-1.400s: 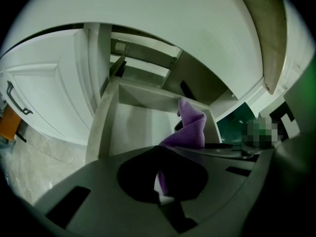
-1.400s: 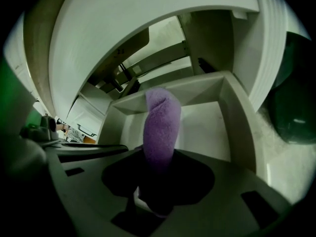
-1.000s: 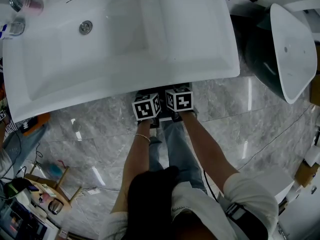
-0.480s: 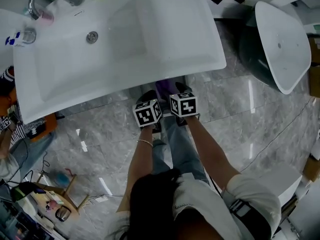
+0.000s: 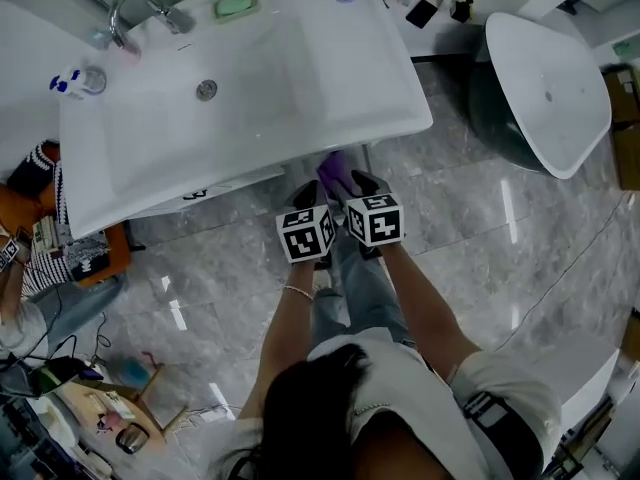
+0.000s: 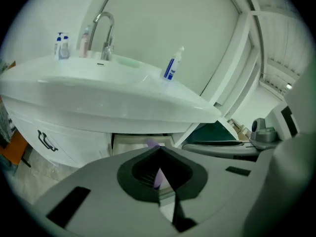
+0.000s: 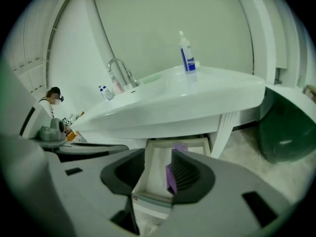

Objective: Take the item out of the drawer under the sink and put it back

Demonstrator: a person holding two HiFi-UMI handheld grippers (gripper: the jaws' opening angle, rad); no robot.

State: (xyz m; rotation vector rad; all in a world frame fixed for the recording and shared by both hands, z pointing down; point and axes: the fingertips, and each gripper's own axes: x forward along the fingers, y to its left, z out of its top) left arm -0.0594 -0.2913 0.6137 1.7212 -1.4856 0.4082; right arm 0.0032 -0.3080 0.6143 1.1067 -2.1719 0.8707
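Below the sink point(image 5: 300, 78) the drawer point(image 7: 153, 174) stands open, and the purple item point(image 5: 335, 173) shows just over it. It appears pinched in the closed left tongs point(image 6: 159, 149), while the right tongs point(image 7: 159, 153) gape empty. A straight, level lift with a firm squeeze should clear the drawer walls and the sink's lip.

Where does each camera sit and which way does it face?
Head view: on the person's head, steeply down onto the sink; hair, forearms, left hand-held gripper, right hand-held gripper show.
Left gripper view: on that hand-held gripper, facing the open drawer below the sink; own jaws show.
Right gripper view: likewise, from the right; own jaws show.
Both gripper views share the purple item and faucet.
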